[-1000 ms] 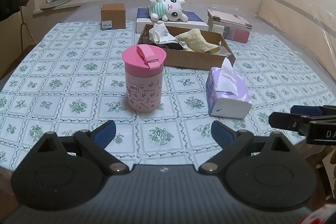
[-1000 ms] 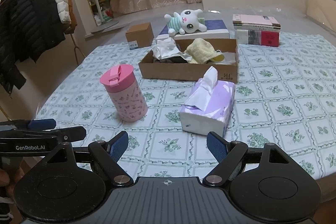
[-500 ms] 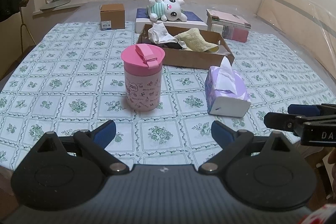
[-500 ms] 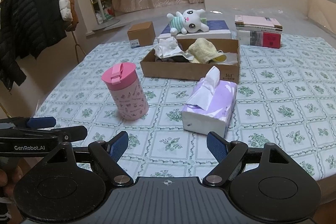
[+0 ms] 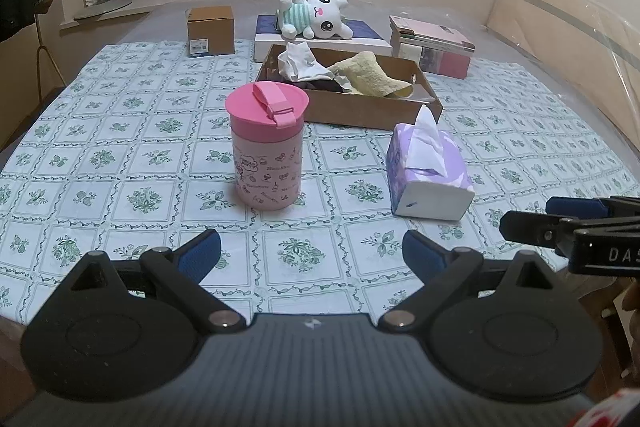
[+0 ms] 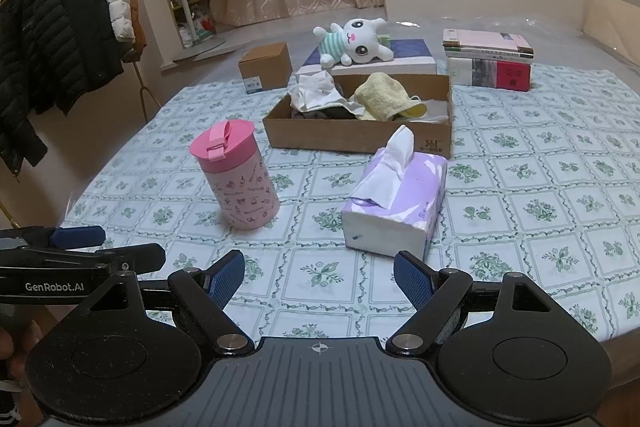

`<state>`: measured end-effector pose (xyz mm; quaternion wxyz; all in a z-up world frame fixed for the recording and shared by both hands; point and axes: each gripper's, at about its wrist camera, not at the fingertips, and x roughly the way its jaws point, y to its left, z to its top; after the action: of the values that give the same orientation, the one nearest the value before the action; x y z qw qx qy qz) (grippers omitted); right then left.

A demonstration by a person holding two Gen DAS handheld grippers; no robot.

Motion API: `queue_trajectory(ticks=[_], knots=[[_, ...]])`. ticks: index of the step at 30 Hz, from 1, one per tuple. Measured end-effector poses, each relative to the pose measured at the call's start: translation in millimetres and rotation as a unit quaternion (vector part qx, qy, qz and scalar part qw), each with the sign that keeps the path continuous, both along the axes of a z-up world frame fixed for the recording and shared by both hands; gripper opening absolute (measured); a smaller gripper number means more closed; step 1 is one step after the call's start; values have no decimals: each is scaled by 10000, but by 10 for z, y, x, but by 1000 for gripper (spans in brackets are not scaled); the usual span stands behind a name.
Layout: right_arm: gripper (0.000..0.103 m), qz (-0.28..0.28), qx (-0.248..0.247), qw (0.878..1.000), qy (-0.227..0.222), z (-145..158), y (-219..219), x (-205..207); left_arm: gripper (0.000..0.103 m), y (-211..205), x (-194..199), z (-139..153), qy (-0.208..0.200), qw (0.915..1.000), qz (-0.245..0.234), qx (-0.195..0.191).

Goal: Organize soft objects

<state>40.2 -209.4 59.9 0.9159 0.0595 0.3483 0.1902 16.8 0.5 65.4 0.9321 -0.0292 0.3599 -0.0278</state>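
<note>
While both tongs are hovering wide open and empty | left tongs [image 5: 311, 253], right tongs [image 6: 319, 273] | tissues [image 6: 396, 203] lying just ahead of right tongs, plush [image 6: 354, 42] far beyond box [image 6: 360, 137] | step: likely approaching; next: reaching, closing gently.

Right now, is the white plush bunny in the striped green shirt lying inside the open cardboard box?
No, the white plush bunny lies on a flat blue-topped box behind the open cardboard box.

both grippers, left gripper [image 5: 311, 253] and right gripper [image 6: 319, 274], hover with jaws spread, holding nothing.
</note>
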Motion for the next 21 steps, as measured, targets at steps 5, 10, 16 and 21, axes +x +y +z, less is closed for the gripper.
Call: queue_trajectory(ticks=[5, 10, 16, 21], knots=[[81, -8, 7, 10000, 6, -7, -9, -6, 96, -8, -1, 3, 2, 10000, -18, -3], [81, -13, 9, 10000, 9, -11, -16, -7, 96, -16, -2, 3, 0, 10000, -19, -9], [81, -23, 7, 10000, -1, -10, -16, -14, 96, -18, -3, 4, 0, 10000, -19, -11], [81, -21, 6, 10000, 0, -10, -12, -14, 96, -19, -4, 3, -1, 10000, -20, -13]])
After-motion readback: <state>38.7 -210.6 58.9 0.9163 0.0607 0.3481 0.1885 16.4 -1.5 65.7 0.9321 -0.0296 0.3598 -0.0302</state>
